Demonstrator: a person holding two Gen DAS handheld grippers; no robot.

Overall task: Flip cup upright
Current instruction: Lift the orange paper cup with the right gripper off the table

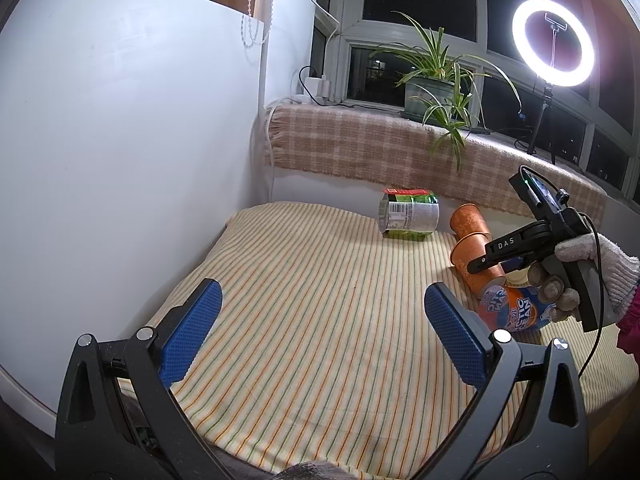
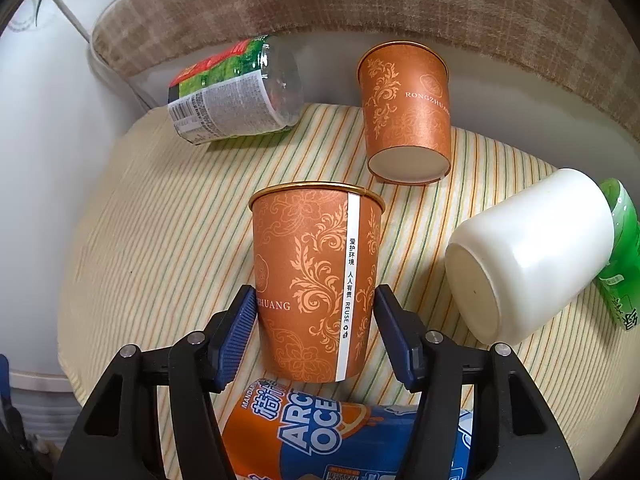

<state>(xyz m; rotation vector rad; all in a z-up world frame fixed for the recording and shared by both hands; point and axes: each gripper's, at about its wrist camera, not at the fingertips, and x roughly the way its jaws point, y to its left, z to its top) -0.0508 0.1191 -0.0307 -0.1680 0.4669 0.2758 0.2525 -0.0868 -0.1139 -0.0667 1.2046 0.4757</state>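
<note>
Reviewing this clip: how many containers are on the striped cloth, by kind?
Orange paper cups: 2, one between the right gripper pads, one lying beyond it
White cup: 1
Cut green-labelled bottle: 1
Orange-and-blue drink container: 1
Green package, partly in view: 1
Total: 6

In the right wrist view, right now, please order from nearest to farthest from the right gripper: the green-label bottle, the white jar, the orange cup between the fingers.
1. Orange cup, between the right gripper fingers.
2. White jar, lying to the right.
3. Green-label bottle, lying far left, near the wall.
</note>
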